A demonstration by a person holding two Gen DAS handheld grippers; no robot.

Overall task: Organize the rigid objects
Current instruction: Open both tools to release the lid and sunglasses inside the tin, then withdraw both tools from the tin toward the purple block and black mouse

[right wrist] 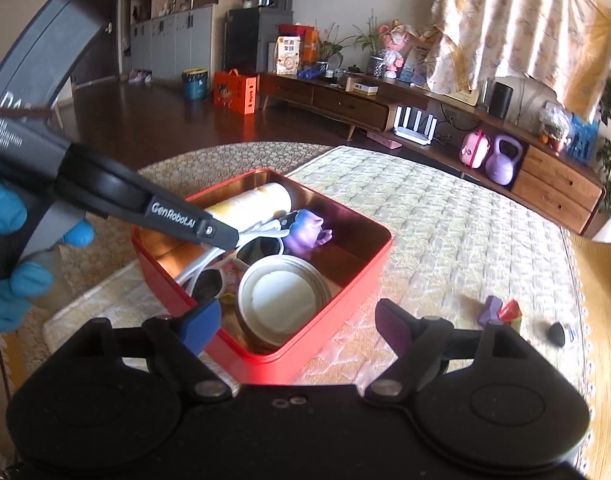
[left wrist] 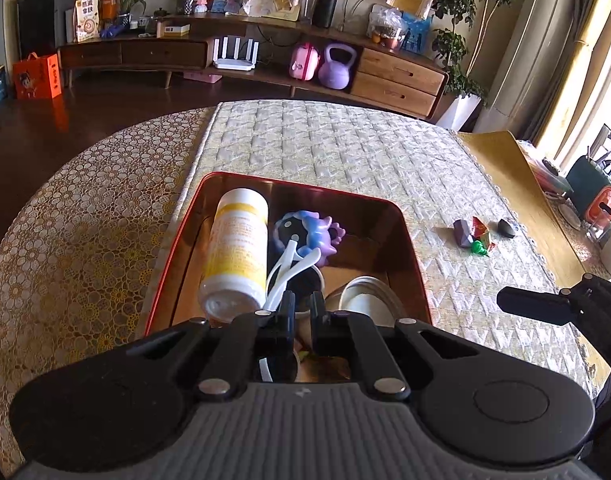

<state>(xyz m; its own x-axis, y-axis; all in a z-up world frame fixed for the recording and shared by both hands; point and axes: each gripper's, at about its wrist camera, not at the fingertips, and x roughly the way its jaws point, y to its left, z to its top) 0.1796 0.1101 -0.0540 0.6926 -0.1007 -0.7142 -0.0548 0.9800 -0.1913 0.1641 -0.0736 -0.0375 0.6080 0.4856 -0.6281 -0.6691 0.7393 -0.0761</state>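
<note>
Tin (right wrist: 345, 276), red and open, sits on the quilted table cover (left wrist: 345, 148) holding a yellow-white bottle (left wrist: 237, 252), white sunglasses (right wrist: 241, 256), purple toy (right wrist: 305, 230) and round lid (right wrist: 281, 292). Left gripper (left wrist: 302, 306), marked "GenRobot.AI", hangs over it, jaws closed, gripping nothing visible. Right gripper (right wrist: 297, 322) stands wide open, empty. Small toys (left wrist: 479, 236) lie apart.

sunglasses (right wrist: 225, 268): partly hidden under the left gripper (right wrist: 225, 240)
round tin (left wrist: 365, 296): near half hidden behind the left gripper's body
left gripper's tips: hidden inside the red box (right wrist: 325, 300) in the right wrist view
small objects on the mat (left wrist: 479, 236): too small to identify
gloved hand (right wrist: 9, 256): cut off at frame edge
</note>
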